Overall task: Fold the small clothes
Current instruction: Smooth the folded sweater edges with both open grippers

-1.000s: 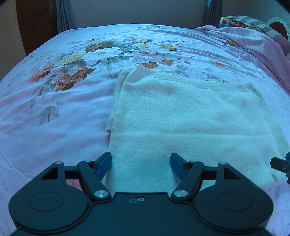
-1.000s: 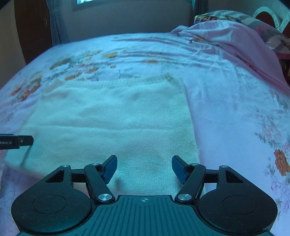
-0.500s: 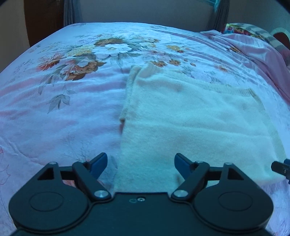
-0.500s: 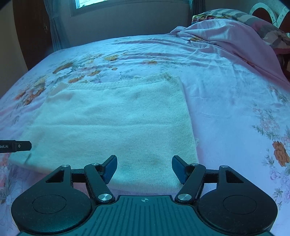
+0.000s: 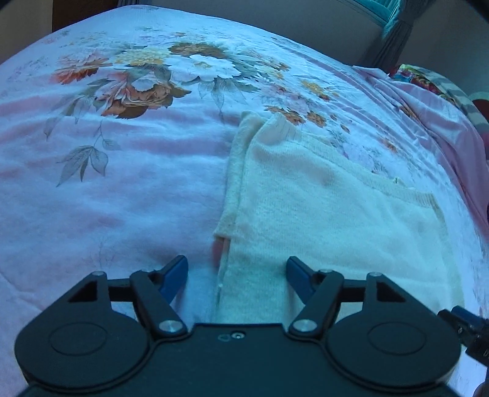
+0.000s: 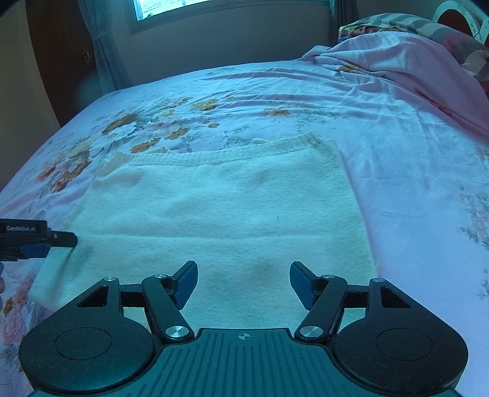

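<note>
cream knit garment [image 5: 330,220]: near hem hidden behind left gripper [image 5: 237,271] body | right gripper [image 5: 467,323]: cut off by frame edge right of garment | pillows [image 6: 406,24]: cropped beyond garment, pattern unclear

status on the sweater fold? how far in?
Done: the cream sweater lies flat on the floral bedsheet as a rectangle, one sleeve tucked along its side. In hand: nothing gripped. The left gripper straddles the near side edge, jaws closing but not pressing; the right gripper hovers open over the near hem. Left: the remaining folds.
</note>
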Available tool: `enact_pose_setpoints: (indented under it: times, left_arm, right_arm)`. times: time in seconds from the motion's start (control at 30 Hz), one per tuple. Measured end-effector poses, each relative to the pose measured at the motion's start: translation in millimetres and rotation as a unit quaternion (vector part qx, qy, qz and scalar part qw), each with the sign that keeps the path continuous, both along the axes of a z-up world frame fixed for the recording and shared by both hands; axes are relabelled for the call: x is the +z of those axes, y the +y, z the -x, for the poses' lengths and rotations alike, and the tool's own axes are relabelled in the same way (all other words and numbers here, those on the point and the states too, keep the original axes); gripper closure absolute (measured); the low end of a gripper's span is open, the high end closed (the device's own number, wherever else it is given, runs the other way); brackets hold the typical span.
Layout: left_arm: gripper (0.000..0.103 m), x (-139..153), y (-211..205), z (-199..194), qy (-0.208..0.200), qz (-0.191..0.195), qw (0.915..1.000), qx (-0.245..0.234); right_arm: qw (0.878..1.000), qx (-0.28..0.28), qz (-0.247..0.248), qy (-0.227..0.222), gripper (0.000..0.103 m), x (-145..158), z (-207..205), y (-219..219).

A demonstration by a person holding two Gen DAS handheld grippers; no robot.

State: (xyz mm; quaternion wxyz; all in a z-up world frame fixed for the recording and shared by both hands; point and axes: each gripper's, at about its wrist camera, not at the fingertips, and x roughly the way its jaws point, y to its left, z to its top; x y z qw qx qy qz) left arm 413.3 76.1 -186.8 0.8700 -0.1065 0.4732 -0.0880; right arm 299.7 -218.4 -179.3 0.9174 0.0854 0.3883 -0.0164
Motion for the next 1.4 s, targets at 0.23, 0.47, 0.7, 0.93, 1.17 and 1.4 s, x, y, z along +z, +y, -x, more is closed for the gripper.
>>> enact_pose_setpoints:
  times: [0.23,0.47,0.7,0.93,1.17,1.4]
  left_arm:
    - [0.053,-5.6,-13.1,-13.8,-0.005,0.017,0.9995,-0.025]
    - [0.072,-8.2,-18.3,-19.7,-0.006,0.032,0.9991,-0.026]
    - [0.075,-12.0,-17.5,-21.5,-0.005,0.035,0.999,-0.029]
    - [0.06,-14.6,-19.1,-26.5,0.008,0.043,0.9986,-0.03]
    - [0.05,-15.8,-22.3,-27.0,0.007,0.045,0.9976,-0.053]
    - [0.047,-18.7,-12.1,-25.1,0.002,0.087,0.9957,-0.032]
  right_arm:
    - [1.0,-0.001,-0.002,0.006,0.037,-8.2,-8.5,1.3]
    - [1.0,0.001,0.001,-0.001,0.037,-6.0,-14.3,2.1]
    - [1.0,0.001,0.003,-0.003,0.037,-6.3,-34.1,4.9]
    - [1.0,0.01,0.008,-0.001,0.037,-9.0,-48.8,14.3]
    - [1.0,0.011,-0.002,-0.002,0.037,-8.3,-45.8,12.6]
    - [1.0,0.004,-0.001,-0.001,0.037,-9.1,-42.6,6.8]
